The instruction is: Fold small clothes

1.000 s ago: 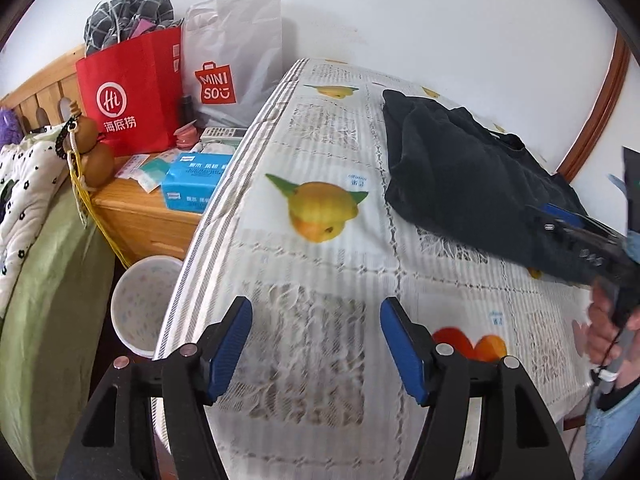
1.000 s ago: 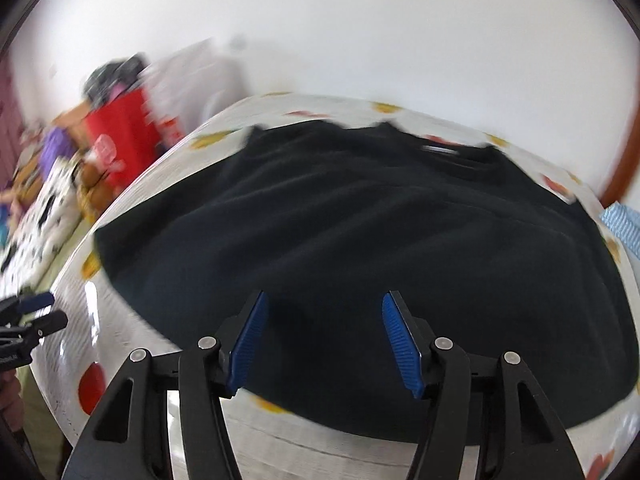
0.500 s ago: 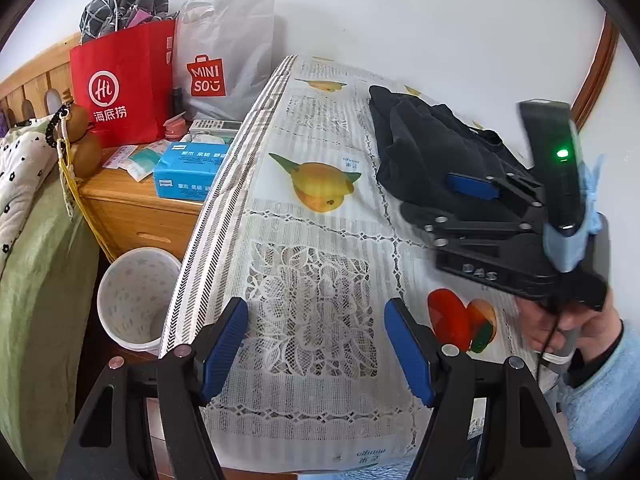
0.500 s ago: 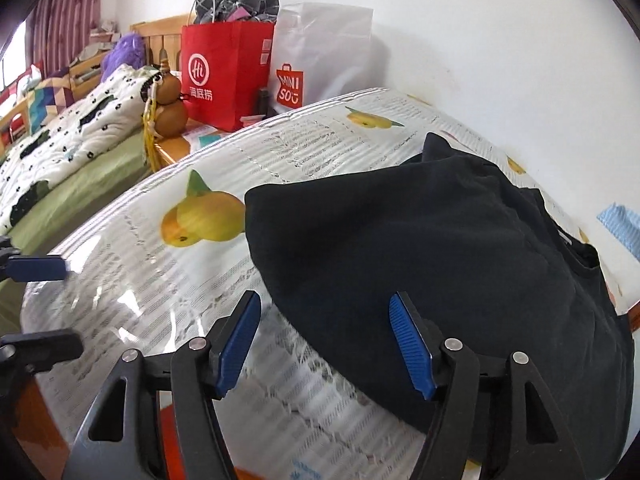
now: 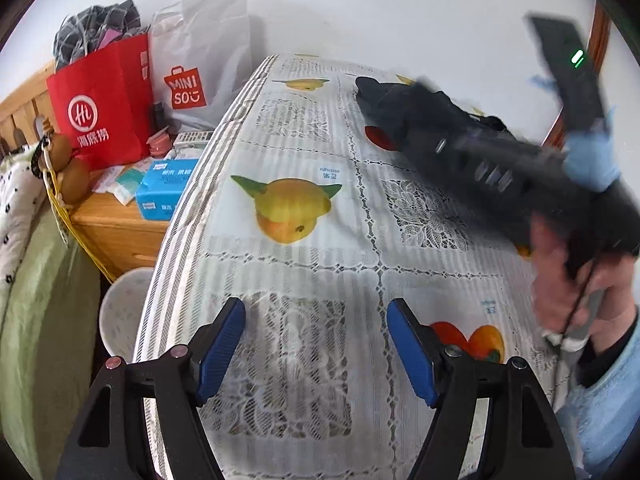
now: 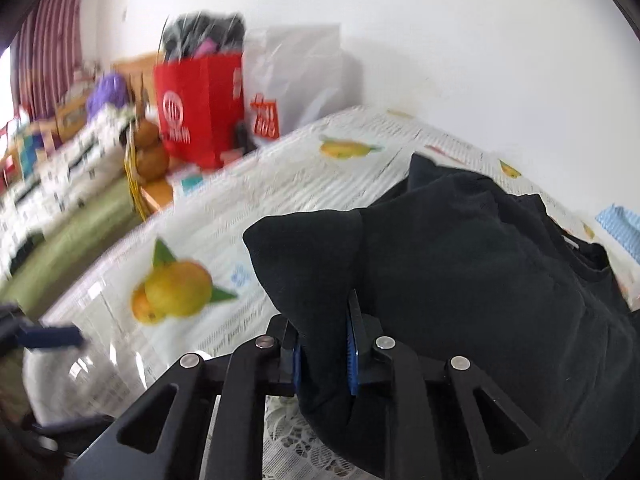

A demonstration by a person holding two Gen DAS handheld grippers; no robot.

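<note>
A black shirt (image 6: 472,280) is spread over the far right part of the table (image 5: 288,288), which is covered by a fruit-printed lace cloth. A bunched corner of the shirt is clamped between the blue pads of the right gripper (image 6: 324,344) and raised off the table. The left gripper (image 5: 316,344) is held with its jaws spread wide and nothing between them, above the table's near end, well apart from the shirt. A red bag (image 5: 100,108) is seen left of the table.
</note>
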